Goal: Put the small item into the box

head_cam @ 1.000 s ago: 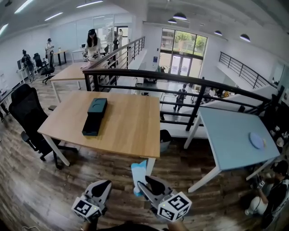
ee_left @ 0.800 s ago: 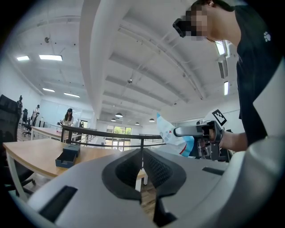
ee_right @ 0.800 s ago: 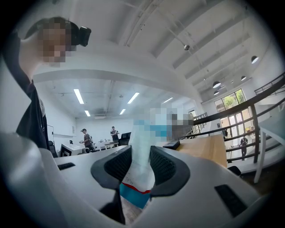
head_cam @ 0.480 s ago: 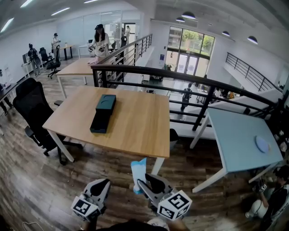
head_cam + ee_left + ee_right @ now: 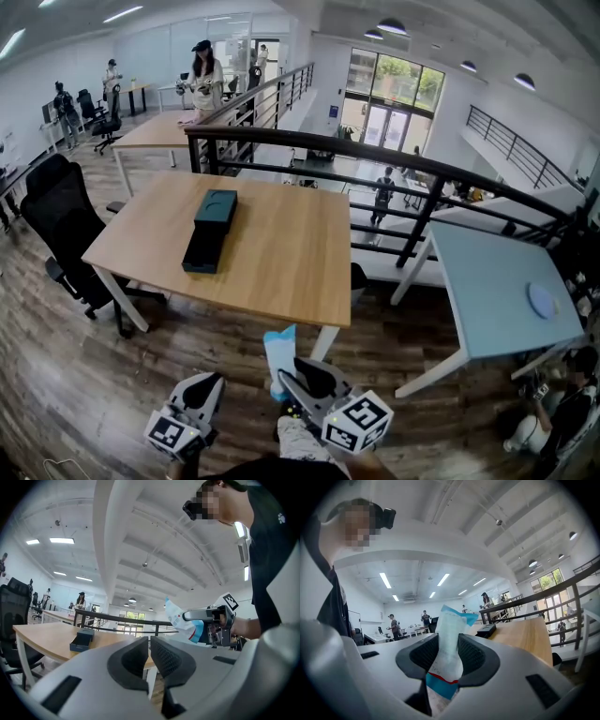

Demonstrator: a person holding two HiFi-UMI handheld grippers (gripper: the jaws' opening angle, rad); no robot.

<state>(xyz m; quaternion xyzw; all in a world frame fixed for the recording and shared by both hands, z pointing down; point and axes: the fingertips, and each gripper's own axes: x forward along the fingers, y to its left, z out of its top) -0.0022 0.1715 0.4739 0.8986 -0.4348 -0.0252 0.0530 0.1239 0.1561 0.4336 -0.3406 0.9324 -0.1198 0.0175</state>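
A dark teal box lies on the left half of the wooden table, with an open tray part toward me and a lid part behind it. My right gripper is low in the head view, well short of the table, shut on a small white and light-blue packet that stands upright. In the right gripper view the packet fills the gap between the jaws, and the box shows far off. My left gripper hangs beside it, shut on nothing.
A black office chair stands at the table's left. A black railing runs behind the table, over a lower floor. A pale blue table with a round disc is at the right. Several people stand far back; one crouches at lower right.
The view has drifted, with the table now a little nearer and further left. Both grippers sit slightly lower in the head view, and the packet stays clamped in the right one.
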